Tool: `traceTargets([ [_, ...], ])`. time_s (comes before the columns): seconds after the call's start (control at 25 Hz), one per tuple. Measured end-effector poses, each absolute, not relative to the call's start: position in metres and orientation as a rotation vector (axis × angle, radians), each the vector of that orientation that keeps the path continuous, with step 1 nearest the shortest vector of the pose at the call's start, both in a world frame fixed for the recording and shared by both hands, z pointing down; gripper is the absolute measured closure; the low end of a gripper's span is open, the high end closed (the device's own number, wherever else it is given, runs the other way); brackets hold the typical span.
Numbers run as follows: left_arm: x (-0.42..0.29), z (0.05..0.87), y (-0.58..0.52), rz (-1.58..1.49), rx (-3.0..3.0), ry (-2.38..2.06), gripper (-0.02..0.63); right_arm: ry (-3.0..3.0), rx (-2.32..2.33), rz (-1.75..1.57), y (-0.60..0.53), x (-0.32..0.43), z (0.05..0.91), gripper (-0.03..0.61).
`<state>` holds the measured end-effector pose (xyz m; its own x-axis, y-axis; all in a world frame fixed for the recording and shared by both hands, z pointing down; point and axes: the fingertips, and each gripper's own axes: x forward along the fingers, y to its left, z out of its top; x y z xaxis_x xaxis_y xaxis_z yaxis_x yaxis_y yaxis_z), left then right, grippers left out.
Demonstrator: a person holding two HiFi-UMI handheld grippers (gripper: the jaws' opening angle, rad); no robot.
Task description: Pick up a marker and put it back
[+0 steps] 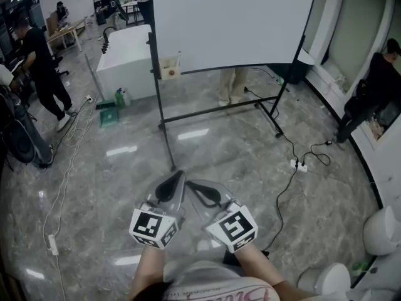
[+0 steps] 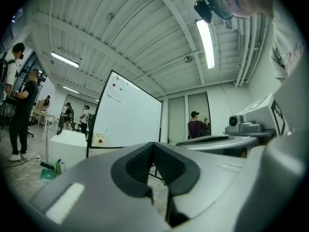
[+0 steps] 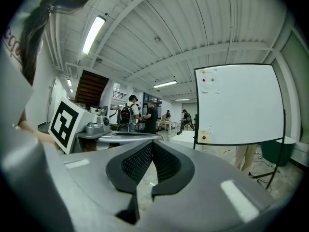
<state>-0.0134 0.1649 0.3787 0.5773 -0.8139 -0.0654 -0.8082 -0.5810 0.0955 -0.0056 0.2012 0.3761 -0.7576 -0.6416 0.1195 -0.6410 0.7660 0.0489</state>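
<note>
While the person stands on the glossy grey marble floor (image 1: 207,149), the grey left gripper (image 1: 177,179) and the grey right gripper (image 1: 193,188) are held low and side by side in the head view. Their tips are close to each other, and both point towards the large white whiteboard (image 1: 232,17) on its black rolling stand. In the left gripper view the black ribbed fingers (image 2: 140,164) of the left gripper (image 2: 153,149) are pressed together at the tip, with nothing between them. The right gripper view shows the same of the right gripper (image 3: 152,148): its fingers (image 3: 137,164) are closed together and empty. The task's thing, a slim white marker (image 1: 178,58), stands upright in a small cream box (image 1: 169,68) fixed at the whiteboard's lower left corner, well apart from both grippers. It is too small to make out in detail. The same box, with a red dot on its front, shows in both gripper views (image 2: 100,139) (image 3: 203,136). A white power strip (image 1: 301,165) with a black cable lies on the floor to the right. A person in black (image 1: 44,68) stands at the far left beside a white counter (image 1: 128,58).
</note>
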Motion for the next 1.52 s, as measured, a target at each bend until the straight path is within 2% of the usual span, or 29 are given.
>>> traceTargets([
  [0.56, 0.001, 0.376, 0.065, -0.173, 2.706, -1.483, 0.614, -2.854, 1.005, -0.021, 0.099, 0.024, 0.374, 0.577],
  [1.52, -0.055, 0.37, -0.202, -0.197, 2.729, -1.381, 0.614, -2.802, 1.136, -0.005, -0.178, -0.029, 0.366, 0.577],
])
